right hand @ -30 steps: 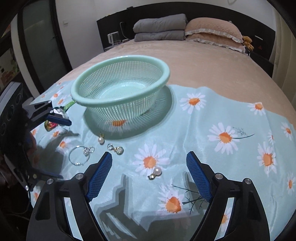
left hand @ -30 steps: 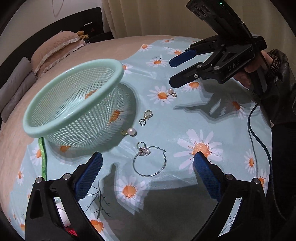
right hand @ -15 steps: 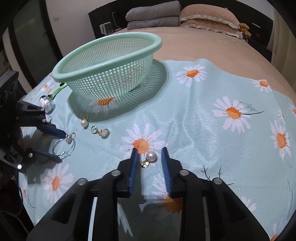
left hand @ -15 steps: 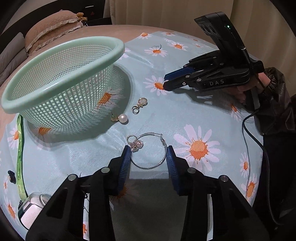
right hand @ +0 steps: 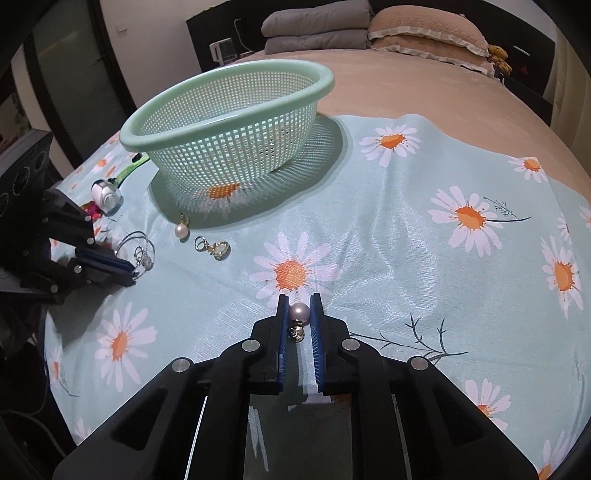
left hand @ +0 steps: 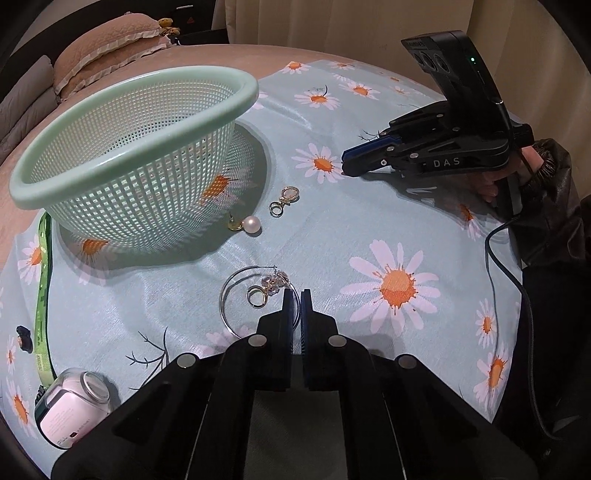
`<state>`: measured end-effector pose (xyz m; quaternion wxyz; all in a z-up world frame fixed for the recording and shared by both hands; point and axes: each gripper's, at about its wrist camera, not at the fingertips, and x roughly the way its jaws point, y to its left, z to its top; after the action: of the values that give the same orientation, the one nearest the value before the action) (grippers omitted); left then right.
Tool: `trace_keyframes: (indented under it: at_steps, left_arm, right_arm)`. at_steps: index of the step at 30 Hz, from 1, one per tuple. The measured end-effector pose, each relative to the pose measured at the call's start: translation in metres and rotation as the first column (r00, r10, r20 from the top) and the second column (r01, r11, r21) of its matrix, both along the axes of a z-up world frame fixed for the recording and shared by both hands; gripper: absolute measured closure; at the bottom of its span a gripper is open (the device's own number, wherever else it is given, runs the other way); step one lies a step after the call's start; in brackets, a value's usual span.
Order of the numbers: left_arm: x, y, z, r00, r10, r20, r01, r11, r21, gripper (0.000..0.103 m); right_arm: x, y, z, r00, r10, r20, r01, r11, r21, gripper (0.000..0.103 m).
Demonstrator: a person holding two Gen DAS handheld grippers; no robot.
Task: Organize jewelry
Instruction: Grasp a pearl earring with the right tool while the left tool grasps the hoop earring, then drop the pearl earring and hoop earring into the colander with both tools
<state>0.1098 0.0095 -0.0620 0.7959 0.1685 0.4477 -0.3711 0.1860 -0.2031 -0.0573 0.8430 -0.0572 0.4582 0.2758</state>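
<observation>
Down at the bottom of the left wrist view, the left gripper [left hand: 295, 295] has its blue pads pressed together at centre frame, pinched on the thin wire of the silver hoop earring [left hand: 231, 295], whose crystal charm and little ring sit just left of the fingertips on the daisy-print cloth [left hand: 369, 229]. In the right wrist view, the right gripper [right hand: 298, 301] is narrow and closing, both pads against the pearl earring [right hand: 298, 312], its gold fitting hanging between the fingers just below the bead. Further up in that view, left of centre, a gold clasp earring [right hand: 214, 248] lies loose on the cloth, and beside it a second pearl earring [right hand: 181, 229] rests right at the foot of the mint-green basket [right hand: 236, 122]. The basket stands upright in the upper middle, well apart from both grippers. Over in the left wrist view's lower left corner there's a small white bottle [left hand: 70, 410] on its side, with a green lanyard [left hand: 40, 291] running up the left edge toward the basket. At the right of that view a hand [left hand: 498, 177] in a dark sleeve holds the right gripper low over the cloth. Beyond the cloth, the tan bed [right hand: 406, 81] stretches away to a frilled pillow [right hand: 424, 31] and folded grey blankets [right hand: 317, 27] at the top of the right wrist view.
</observation>
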Motion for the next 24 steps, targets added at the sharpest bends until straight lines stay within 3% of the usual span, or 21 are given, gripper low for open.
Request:
trace_keyframes:
  at_steps: [15, 17, 18, 19, 24]
  left_arm:
    - [-0.016, 0.02, 0.025, 0.998, 0.052, 0.038, -0.053, 0.998, 0.019, 0.099]
    - [-0.016, 0.015, 0.024, 0.997, 0.05, 0.061, -0.052, 0.998, 0.041, 0.078]
    - [-0.015, 0.013, 0.024, 0.996, 0.056, 0.073, -0.059, 0.997, 0.046, 0.054]
    - [-0.013, 0.011, 0.025, 0.994, 0.06, 0.087, -0.064, 0.997, 0.05, 0.044]
    - [0.003, 0.005, 0.013, 0.997, 0.049, 0.063, -0.055, 0.994, 0.093, 0.044]
  right_arm:
    - [-0.019, -0.015, 0.033, 0.999, 0.008, 0.037, -0.01, 0.999, 0.047, 0.092]
    - [-0.022, -0.016, 0.035, 0.999, 0.006, 0.038, -0.008, 0.999, 0.049, 0.092]
    - [-0.023, -0.017, 0.035, 0.999, 0.008, 0.036, -0.01, 0.999, 0.05, 0.092]
    - [-0.024, -0.018, 0.035, 0.999, 0.01, 0.035, -0.012, 0.999, 0.05, 0.092]
    - [-0.024, -0.018, 0.034, 0.999, 0.014, 0.033, -0.015, 0.999, 0.05, 0.092]
